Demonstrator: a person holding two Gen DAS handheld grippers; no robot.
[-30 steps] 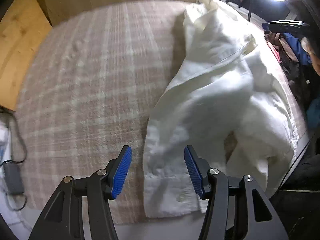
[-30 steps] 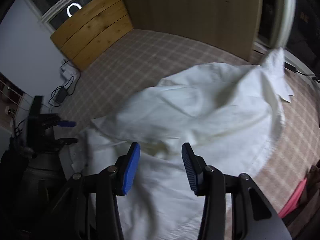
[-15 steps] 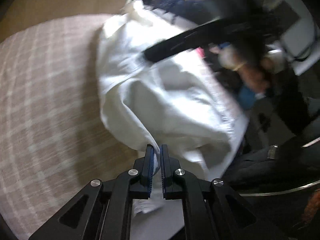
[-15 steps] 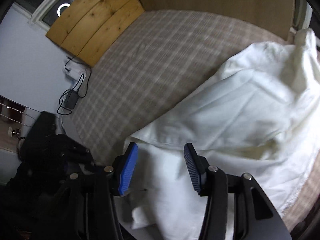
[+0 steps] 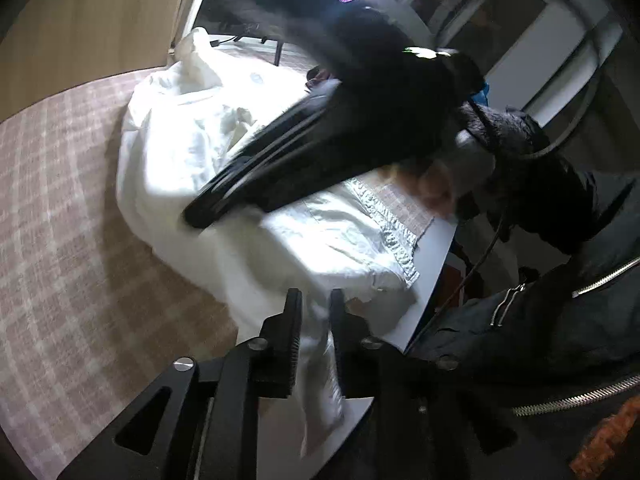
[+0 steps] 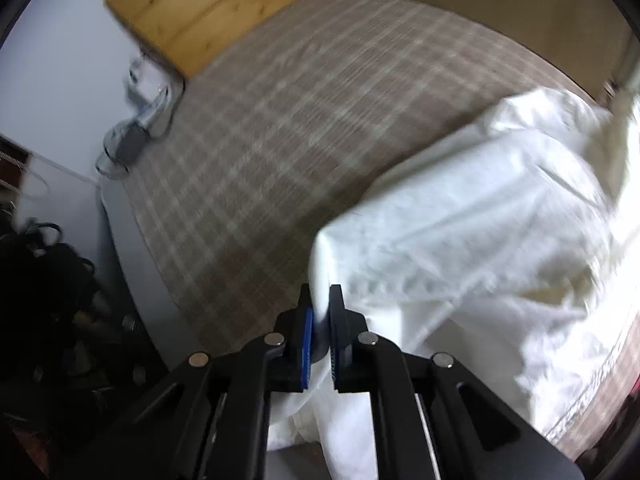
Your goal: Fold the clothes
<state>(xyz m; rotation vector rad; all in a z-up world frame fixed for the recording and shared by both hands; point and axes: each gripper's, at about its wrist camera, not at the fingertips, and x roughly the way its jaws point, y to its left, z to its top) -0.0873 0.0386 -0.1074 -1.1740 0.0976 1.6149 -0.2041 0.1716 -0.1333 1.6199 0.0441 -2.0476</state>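
Shirt (image 6: 472, 240) is lying crumpled on the plaid bed (image 6: 280, 120). Left tongs (image 5: 314, 312) are opening narrowly with cloth between them. Right tongs (image 6: 319, 312) are closing, pinching a shirt edge.

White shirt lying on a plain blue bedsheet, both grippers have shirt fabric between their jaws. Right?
Not quite. The cover under the crumpled white cotton shirt is a beige-and-white plaid bedspread, not plain blue; the right wrist view shows it. The rest holds: the right gripper, closing, has a fold between its jaws, and the left gripper, opening, has fabric between its jaws.
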